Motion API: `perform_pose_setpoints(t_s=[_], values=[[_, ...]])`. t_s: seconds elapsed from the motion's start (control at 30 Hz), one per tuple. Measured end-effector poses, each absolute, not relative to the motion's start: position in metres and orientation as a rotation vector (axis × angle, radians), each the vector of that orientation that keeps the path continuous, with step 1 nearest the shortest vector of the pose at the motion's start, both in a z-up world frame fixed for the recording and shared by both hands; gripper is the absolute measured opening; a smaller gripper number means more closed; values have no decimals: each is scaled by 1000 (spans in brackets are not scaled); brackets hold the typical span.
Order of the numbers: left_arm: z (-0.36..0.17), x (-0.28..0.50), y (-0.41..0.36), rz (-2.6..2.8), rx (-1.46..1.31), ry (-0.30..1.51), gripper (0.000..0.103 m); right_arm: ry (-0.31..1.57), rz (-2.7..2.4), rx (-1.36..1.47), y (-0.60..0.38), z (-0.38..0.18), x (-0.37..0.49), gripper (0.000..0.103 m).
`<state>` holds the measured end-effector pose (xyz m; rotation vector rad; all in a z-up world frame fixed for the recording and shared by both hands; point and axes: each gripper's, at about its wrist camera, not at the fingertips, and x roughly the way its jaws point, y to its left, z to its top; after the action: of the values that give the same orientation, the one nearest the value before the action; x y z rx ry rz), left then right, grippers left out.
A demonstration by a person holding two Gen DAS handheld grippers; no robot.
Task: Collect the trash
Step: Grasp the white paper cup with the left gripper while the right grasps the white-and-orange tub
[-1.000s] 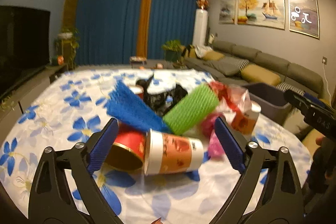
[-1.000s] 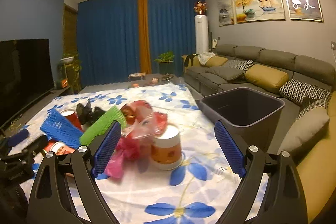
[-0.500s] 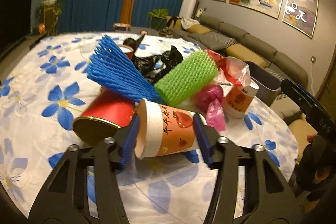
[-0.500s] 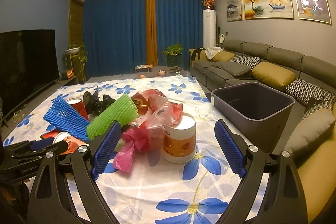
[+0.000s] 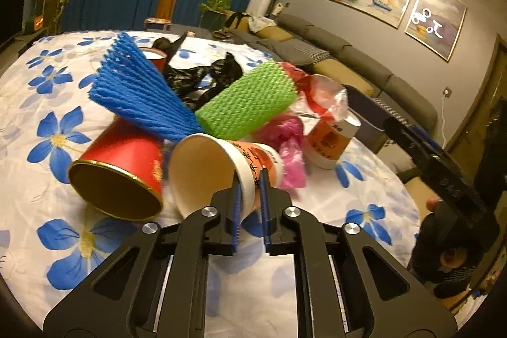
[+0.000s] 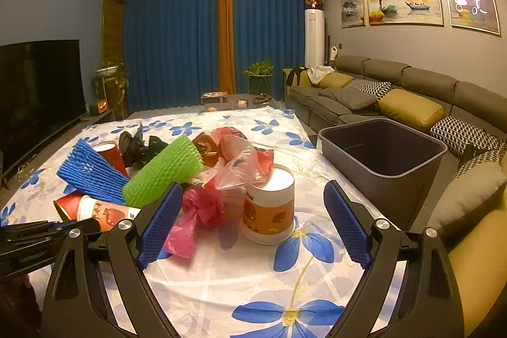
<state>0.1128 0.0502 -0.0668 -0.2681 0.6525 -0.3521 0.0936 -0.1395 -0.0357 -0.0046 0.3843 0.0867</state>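
Since the earlier frame the left tool (image 5: 248, 179) has dropped toward the pile and its jaws, then spread wide, are closing, pinching the wall at the rim of the white paper cup (image 5: 218, 170) lying on its side. That cup sits at 6 o'clock of the trash heap on the counter (image 5: 47, 103), touching a tipped red cup (image 5: 120, 170). The blue foam net (image 5: 139, 94) and green foam net (image 5: 247, 103) overlie both, hiding the cups' far ends. A black bag (image 5: 202, 78) behind is hard to make out. The right tool (image 6: 253, 217) hangs spread and empty; an upright tub (image 6: 269, 208) and pink bag (image 6: 196, 217) lie ahead of it. The grey bin (image 6: 383, 157) stands at 2 o'clock, its base hidden below the counter edge. Bare cloth lies nearest the right tool.
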Motion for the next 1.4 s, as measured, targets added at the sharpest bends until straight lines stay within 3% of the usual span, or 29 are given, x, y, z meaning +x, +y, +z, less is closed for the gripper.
perform_pose_setpoints(t_s=[0.07,0.83,0.93,1.03,1.4], values=[[-65,112,47,-361,-271,645,2,394,76,-3,-143,-38,97,88],[-37,107,31,-415,-272,559,2,561,41,-16,-156,-71,178,87],[-37,107,30,-413,-271,559,2,589,56,-5,-156,-74,186,78],[-38,108,31,-410,-273,560,2,620,66,5,-158,-76,190,56],[-36,113,30,-409,-272,555,2,572,51,40,-183,-62,160,56]])
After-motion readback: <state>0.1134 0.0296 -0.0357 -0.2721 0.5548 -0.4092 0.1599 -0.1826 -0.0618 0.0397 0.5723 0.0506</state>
